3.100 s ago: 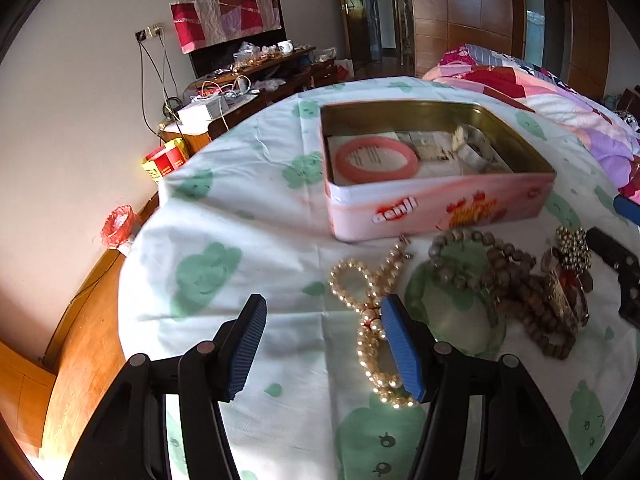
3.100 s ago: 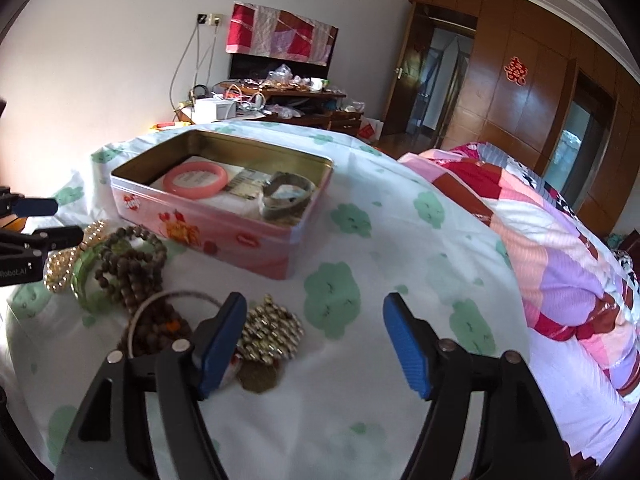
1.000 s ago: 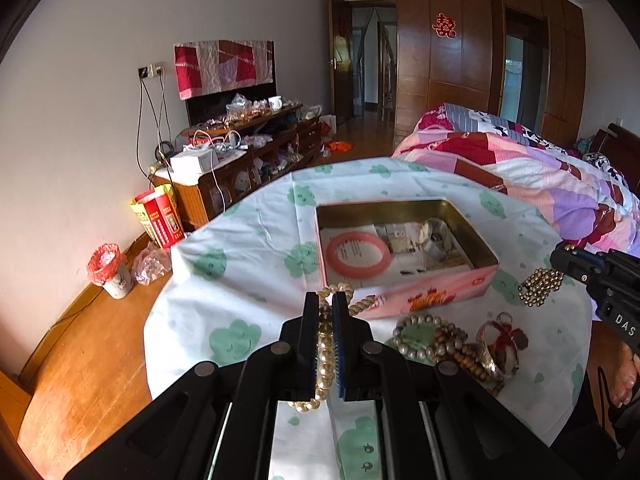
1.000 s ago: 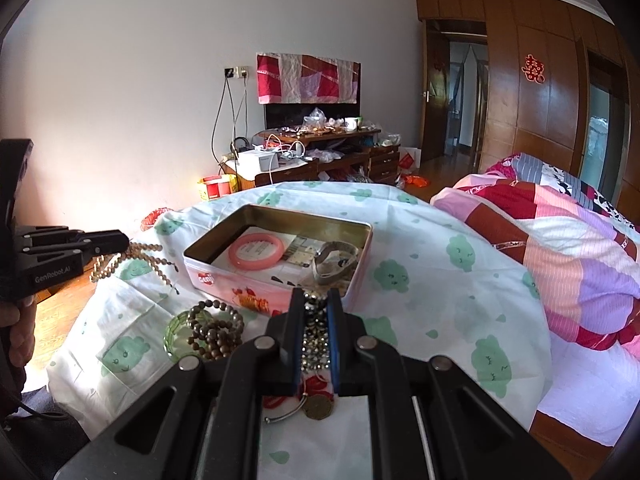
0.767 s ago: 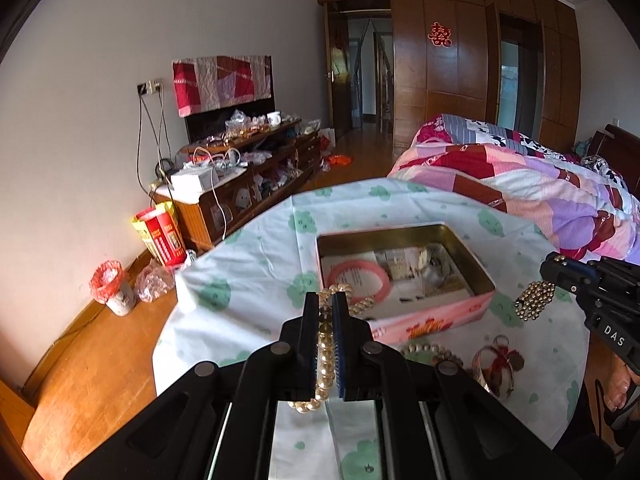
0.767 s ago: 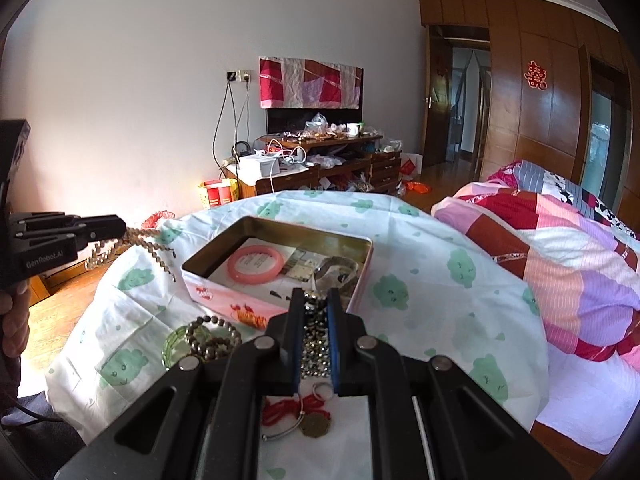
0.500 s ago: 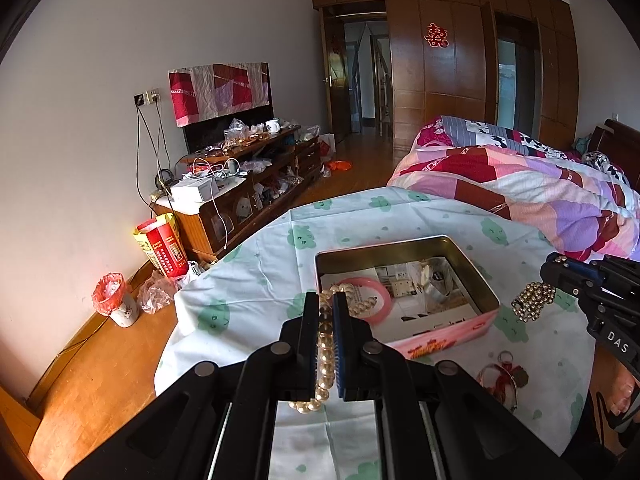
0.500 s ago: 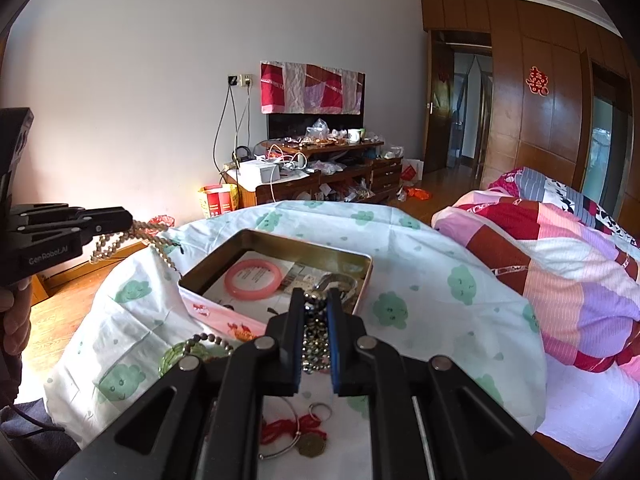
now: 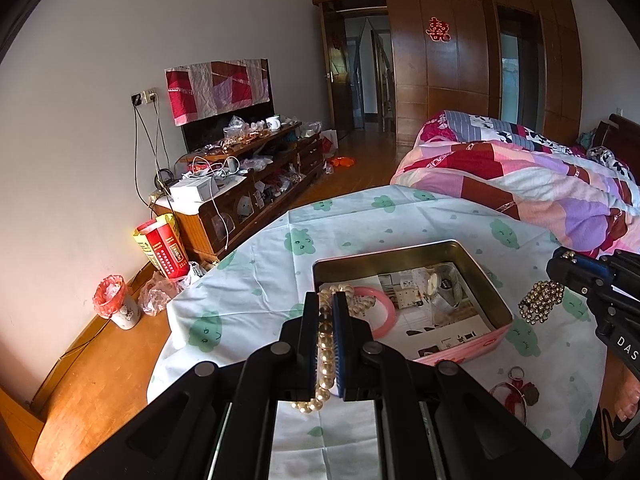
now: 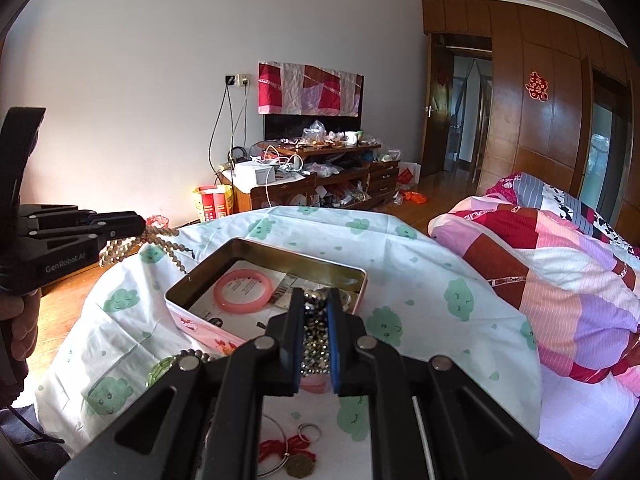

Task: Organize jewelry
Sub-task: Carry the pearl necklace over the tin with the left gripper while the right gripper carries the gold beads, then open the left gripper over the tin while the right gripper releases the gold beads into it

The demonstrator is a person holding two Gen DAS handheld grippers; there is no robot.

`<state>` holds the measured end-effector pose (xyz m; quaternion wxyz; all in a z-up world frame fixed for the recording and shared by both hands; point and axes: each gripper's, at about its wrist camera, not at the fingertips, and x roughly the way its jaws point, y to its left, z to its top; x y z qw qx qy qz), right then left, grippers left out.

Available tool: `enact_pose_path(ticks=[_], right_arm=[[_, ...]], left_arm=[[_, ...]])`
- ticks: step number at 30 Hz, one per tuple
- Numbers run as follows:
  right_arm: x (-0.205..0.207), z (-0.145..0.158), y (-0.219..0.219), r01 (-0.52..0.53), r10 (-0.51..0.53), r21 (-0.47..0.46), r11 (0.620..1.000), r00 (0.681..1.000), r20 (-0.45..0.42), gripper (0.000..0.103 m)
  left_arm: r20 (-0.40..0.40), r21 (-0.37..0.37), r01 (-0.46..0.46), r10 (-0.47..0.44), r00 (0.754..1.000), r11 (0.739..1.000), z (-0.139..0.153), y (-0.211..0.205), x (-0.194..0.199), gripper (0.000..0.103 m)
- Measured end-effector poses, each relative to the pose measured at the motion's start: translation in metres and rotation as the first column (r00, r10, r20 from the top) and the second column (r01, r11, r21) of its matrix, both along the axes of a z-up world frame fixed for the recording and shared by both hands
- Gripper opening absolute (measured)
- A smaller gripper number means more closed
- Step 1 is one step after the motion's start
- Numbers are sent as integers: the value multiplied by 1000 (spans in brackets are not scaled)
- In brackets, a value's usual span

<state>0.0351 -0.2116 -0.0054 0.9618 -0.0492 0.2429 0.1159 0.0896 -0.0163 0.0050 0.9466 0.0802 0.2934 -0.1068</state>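
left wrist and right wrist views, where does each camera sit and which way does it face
Left wrist: sits on the left gripper, looking forward and down over the open pink metal tin; its jaws clamp a cream pearl strand; the right gripper shows at right.
Right wrist: sits on the right gripper, facing the tin and wall; its jaws clamp a gold bead bracelet; the left gripper and a hand show at left.
Shared: tin, pink bangle, cloud-print tablecloth, patchwork quilt.
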Motion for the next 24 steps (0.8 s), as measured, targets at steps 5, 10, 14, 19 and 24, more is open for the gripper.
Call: enact_pose_path(ticks=[5, 10, 14, 19, 24], right_arm=[[8, -1, 1, 1, -1, -8, 1000, 1000, -2, 12], [14, 0, 3, 1, -1, -19, 1000, 1000, 0, 12], [21, -1, 5, 1, -1, -32, 999, 1000, -4, 12], [33, -8, 7, 2, -3, -37, 999, 1000, -26, 12], [46, -19, 9, -1, -1, -37, 999, 999, -54, 12]], left_arm=[[-2, 17, 9, -9, 1000, 1000, -2, -7, 7, 5], [3, 30, 12, -12, 1000, 999, 0, -13, 14, 5], [-5, 42, 12, -12, 1000, 999, -3, -16, 23, 5], [-34, 44, 5, -4, 999, 999, -14, -17, 36, 5], [-58, 56, -5, 8, 998, 998, -27, -17, 44, 5]])
